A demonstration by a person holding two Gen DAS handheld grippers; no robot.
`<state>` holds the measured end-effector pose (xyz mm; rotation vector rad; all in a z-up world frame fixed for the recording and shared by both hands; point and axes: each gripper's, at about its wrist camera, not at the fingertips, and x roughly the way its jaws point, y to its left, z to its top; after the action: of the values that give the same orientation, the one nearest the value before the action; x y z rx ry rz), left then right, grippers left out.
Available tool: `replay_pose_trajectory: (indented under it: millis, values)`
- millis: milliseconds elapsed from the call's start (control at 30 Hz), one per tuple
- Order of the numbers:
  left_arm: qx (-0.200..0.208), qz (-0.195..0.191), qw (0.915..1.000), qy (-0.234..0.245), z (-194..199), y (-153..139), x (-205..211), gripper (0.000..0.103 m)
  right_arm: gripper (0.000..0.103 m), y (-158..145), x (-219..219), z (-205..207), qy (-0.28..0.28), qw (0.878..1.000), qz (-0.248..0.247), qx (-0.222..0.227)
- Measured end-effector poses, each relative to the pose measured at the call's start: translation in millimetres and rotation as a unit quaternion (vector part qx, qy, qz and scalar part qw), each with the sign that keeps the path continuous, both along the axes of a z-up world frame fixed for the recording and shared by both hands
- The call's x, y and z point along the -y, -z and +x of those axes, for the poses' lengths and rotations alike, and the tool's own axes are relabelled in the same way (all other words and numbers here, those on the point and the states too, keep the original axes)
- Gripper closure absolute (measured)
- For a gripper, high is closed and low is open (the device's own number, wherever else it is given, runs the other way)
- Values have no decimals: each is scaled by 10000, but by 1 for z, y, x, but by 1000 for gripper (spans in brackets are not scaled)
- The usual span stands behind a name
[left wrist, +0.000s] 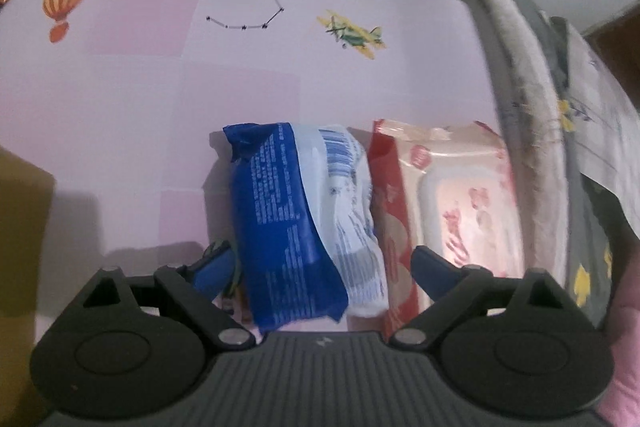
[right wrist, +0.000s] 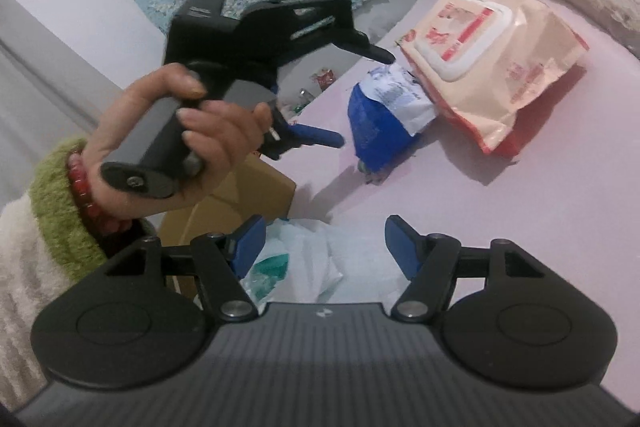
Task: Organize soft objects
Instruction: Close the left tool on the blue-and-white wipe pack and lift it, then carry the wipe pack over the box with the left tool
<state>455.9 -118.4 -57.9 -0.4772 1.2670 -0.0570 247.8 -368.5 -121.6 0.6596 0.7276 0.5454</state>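
With the left gripper (left wrist: 322,265) spread wide astride the blue pack (left wrist: 304,223), which lies on the pink mat (left wrist: 120,107) touching the wipes (left wrist: 452,195) at its 3 o'clock, I'd centre both pads before squeezing; the right gripper (right wrist: 324,247) straddles a white bag (right wrist: 316,259), grip unclear.

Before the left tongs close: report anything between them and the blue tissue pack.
Nothing visible blocks it. The blue tissue pack already sits between the open left tongs; the pink wipes pack leans against its far side.

Bright indoor light, soft shadows, slight blur, fisheye-bent edges
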Motion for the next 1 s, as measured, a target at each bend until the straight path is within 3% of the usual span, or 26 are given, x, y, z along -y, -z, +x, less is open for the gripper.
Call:
replay_pose_trajectory:
  millis: [100, 167, 200, 300, 433, 667, 833, 1000]
  values:
    - [-110, -15, 9998, -144, 6, 10, -1, 12, 37, 6, 5, 4, 38, 10000, 33, -53]
    - [-106, 7, 9998, -186, 6, 13, -2, 18, 37, 9, 7, 7, 67, 9999, 30, -86]
    - [-92, 59, 9997, -197, 6, 14, -3, 28, 37, 9, 7, 7, 72, 9999, 27, -93]
    - [-43, 58, 9998, -159, 4, 12, -8, 33, 36, 10, 7, 8, 85, 9999, -14, -86]
    - [-9, 14, 9998, -202, -1, 10, -12, 38, 36, 10, 5, 11, 97, 9999, 43, -93]
    - [-29, -493, 9986, -164, -22, -8, -16, 40, 36, 13, 3, 41, 241, 9996, -90, -111]
    - [53, -754, 9971, 96, -47, -30, -15, 40, 45, 9, 1, 49, 332, 9992, -196, -86]
    - [282, -1006, 9935, 452, -75, -58, -7, 40, 58, -16, 4, 22, 357, 9990, -148, 229]
